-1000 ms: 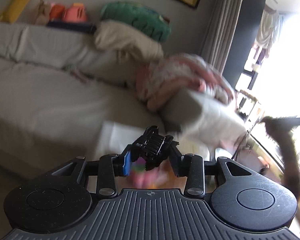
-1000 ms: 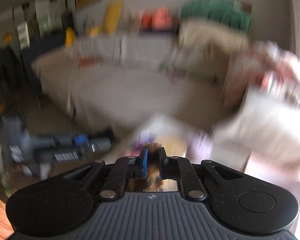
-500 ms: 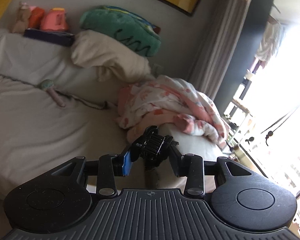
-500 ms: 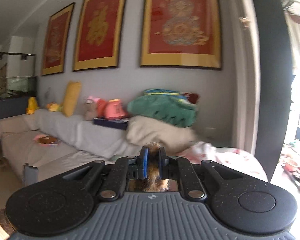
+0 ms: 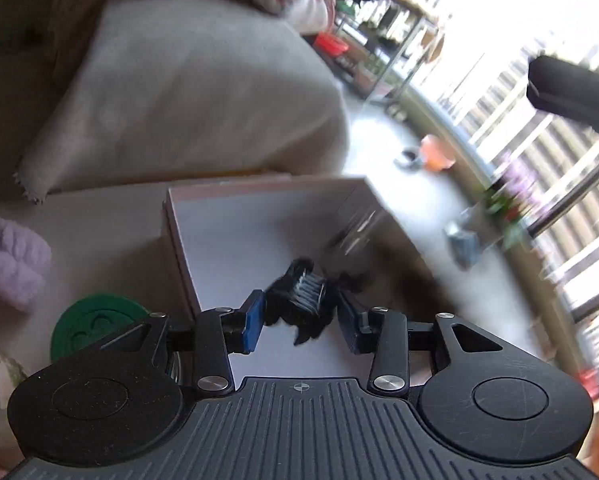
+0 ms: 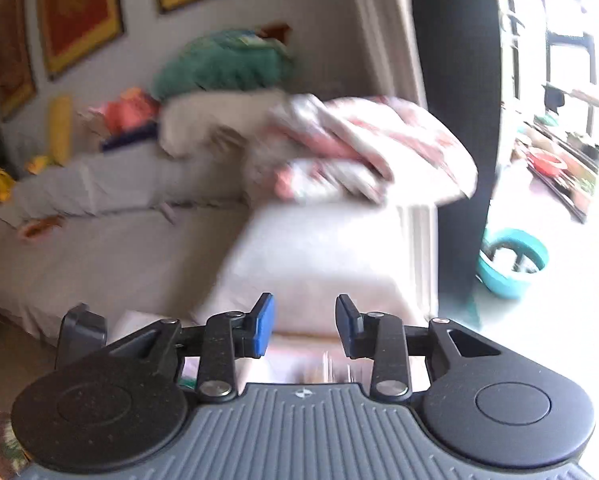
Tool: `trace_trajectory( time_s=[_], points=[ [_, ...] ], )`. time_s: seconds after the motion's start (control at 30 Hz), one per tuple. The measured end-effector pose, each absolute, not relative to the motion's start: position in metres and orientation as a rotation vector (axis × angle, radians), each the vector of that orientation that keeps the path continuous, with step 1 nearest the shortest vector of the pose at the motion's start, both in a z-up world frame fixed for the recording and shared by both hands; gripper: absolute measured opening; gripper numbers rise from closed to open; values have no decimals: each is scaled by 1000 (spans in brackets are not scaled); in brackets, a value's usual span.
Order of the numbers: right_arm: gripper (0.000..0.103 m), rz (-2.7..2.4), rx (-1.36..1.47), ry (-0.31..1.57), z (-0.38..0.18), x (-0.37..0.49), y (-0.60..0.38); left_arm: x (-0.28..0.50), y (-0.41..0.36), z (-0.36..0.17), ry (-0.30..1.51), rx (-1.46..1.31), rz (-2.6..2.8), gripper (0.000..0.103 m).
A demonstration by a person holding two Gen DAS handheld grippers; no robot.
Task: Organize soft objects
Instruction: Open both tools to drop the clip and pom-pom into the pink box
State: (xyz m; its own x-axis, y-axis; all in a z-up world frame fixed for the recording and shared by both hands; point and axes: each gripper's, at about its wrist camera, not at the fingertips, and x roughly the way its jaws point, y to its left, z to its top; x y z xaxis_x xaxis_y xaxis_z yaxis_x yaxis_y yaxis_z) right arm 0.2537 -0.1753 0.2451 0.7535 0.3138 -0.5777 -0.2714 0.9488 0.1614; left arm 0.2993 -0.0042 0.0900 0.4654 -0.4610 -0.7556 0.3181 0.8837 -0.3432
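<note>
In the left wrist view my left gripper [image 5: 301, 322] hangs over an open white box [image 5: 235, 248] on a low table. Its jaws stand apart around a black hair claw clip [image 5: 303, 300], which looks loose between them, blurred, over the box. A dark brown furry thing [image 5: 411, 280] lies blurred at the box's right side. A lilac fluffy item [image 5: 7, 260] and a green smiley disc [image 5: 95, 326] lie on the table to the left. In the right wrist view my right gripper [image 6: 303, 326] is open and empty, raised, facing the sofa.
A grey sofa [image 6: 111, 248] holds a pink-patterned blanket [image 6: 363, 148], a cream pillow [image 6: 219, 116] and a green plush [image 6: 223, 62]. A teal basin [image 6: 513, 262] stands on the floor at right. A sofa arm [image 5: 195, 92] rises behind the box. Bright window with shelving beyond.
My left gripper swung down from the sofa to over the box and its jaws opened around the clip. My right gripper opened; the brown furry thing it held is gone from its jaws.
</note>
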Motion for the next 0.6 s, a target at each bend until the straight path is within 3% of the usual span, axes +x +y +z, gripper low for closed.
trace_trajectory(
  time_s=[0.07, 0.2, 0.37, 0.43, 0.6],
  points=[
    [35, 318, 72, 646, 229, 248, -191, 298, -6, 87, 974, -216, -535, 43],
    [58, 306, 78, 604, 207, 222, -210, 284, 18, 105, 866, -297, -506, 43],
    [60, 326, -61, 522, 169, 170, -191, 224, 62, 129, 686, -251, -463, 43],
    [66, 347, -133, 490, 151, 143, -175, 182, 85, 120, 665, -217, -416, 43],
    [69, 461, -175, 501, 110, 104, -140, 96, 134, 85, 681, -182, -289, 43]
  ],
)
